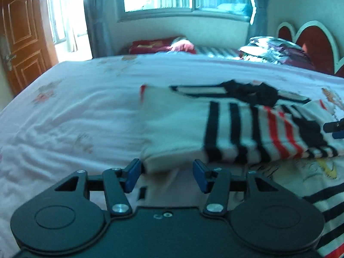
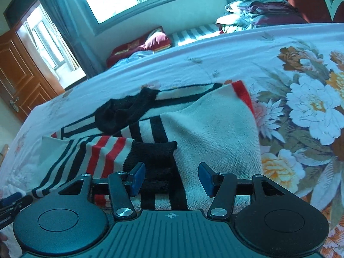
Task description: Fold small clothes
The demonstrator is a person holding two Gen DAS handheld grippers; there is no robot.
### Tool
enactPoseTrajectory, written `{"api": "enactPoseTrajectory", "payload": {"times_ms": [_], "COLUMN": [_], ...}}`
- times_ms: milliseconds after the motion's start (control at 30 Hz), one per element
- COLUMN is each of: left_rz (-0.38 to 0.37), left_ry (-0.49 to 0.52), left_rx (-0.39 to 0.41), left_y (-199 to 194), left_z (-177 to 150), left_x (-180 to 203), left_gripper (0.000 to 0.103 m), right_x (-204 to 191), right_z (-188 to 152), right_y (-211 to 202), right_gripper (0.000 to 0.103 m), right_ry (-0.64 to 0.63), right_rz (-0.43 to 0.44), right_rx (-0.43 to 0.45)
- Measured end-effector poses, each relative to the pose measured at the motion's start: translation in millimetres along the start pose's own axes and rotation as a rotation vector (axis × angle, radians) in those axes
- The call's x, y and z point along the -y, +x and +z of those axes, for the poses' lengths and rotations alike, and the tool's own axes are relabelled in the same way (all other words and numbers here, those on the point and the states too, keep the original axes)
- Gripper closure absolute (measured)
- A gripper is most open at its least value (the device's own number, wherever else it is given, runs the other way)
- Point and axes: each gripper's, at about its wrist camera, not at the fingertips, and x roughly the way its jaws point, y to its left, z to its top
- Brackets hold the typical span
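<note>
A white knitted sweater (image 1: pixel 176 129) with black and red stripes lies partly folded on the bed, its black collar (image 1: pixel 251 92) at the far side. My left gripper (image 1: pixel 167 177) is open, and the sweater's folded white edge reaches in between its blue pads without being pressed. In the right wrist view the same sweater (image 2: pixel 210 129) lies with a striped sleeve and black cuff (image 2: pixel 150 157) folded across it. My right gripper (image 2: pixel 172 179) stands open just above the cuff and the white body, gripping nothing. Its tips (image 1: pixel 335 126) show at the right edge of the left wrist view.
The bed sheet (image 1: pixel 75 107) is pale pink, with a large flower print (image 2: pixel 311 103) to the right. Red pillows (image 1: pixel 161 45) and stacked quilts (image 1: pixel 275 47) lie at the far side by a heart-shaped headboard (image 1: pixel 311 38). A wooden door (image 1: pixel 19 32) stands far left.
</note>
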Motion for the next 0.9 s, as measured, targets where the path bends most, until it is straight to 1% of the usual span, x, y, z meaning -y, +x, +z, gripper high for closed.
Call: {"api": "enactPoseTrajectory", "payload": {"times_ms": [33, 67, 100, 133, 167, 200, 233, 267, 300, 333, 400, 467, 533, 633, 733, 767, 833, 867, 900], "left_rz": [-0.004, -0.003, -0.005, -0.005, 0.001, 0.015, 0.041, 0.052, 0.042, 0.026, -0.001, -0.021, -0.048, -0.054, -0.055, -0.057, -0.072, -0.086, -0.101], "left_ry": [-0.008, -0.013, -0.022, -0.034, -0.04, -0.033, -0.018, -0.012, -0.019, -0.029, -0.041, -0.055, -0.085, -0.074, -0.049, -0.038, 0.005, 0.009, 0.004], "left_rx": [-0.033, -0.063, -0.072, -0.056, -0.04, -0.026, -0.025, -0.035, -0.042, -0.042, -0.038, -0.038, -0.046, -0.057, -0.066, -0.07, -0.085, -0.077, -0.052], "left_y": [5, 11, 15, 18, 20, 23, 27, 32, 36, 37, 37, 38, 40, 42, 41, 41, 37, 30, 19], "left_z": [-3, -5, -4, -2, 2, 6, 10, 13, 16, 14, 12, 7, 6, 7, 7, 7, 8, 8, 8], "left_x": [-7, -11, -13, -13, -12, -10, -9, -8, -9, -12, -19, -24, -30, -30, -28, -28, -28, -32, -38], "left_gripper": [0.079, 0.083, 0.081, 0.081, 0.082, 0.081, 0.081, 0.081, 0.082, 0.085, 0.088, 0.089, 0.09, 0.09, 0.089, 0.089, 0.083, 0.081, 0.079], "right_x": [-1, -3, -6, -10, -14, -18, -21, -23, -26, -28, -32, -35, -37, -34, -26, -24, -23, -24, -24], "right_z": [0, 0, -1, -1, -1, -1, -1, -1, 0, 0, 2, 5, 1, -11, -22, -25, -23, -21, -19], "right_y": [8, 14, 18, 20, 22, 23, 25, 25, 26, 25, 15, -2, -14, -6, 11, 12, 8, 1, -8], "right_gripper": [0.048, 0.048, 0.048, 0.049, 0.061, 0.068, 0.076, 0.084, 0.091, 0.093, 0.094, 0.095, 0.095, 0.095, 0.095, 0.095, 0.095, 0.094, 0.094], "right_ry": [-0.004, -0.012, -0.027, -0.049, -0.075, -0.093, -0.104, -0.118, -0.14, -0.153, -0.176, -0.191, -0.208, -0.213, -0.158, -0.143, -0.131, -0.128, -0.136], "right_rz": [-0.005, -0.007, -0.009, -0.014, -0.022, -0.023, -0.015, -0.015, -0.015, -0.015, -0.025, -0.015, -0.011, -0.027, -0.043, -0.046, -0.054, -0.065, -0.074], "right_rx": [-0.021, -0.031, -0.036, -0.041, -0.043, -0.049, -0.059, -0.064, -0.068, -0.064, -0.027, 0.016, 0.032, -0.008, -0.047, -0.045, -0.03, -0.007, 0.014]}}
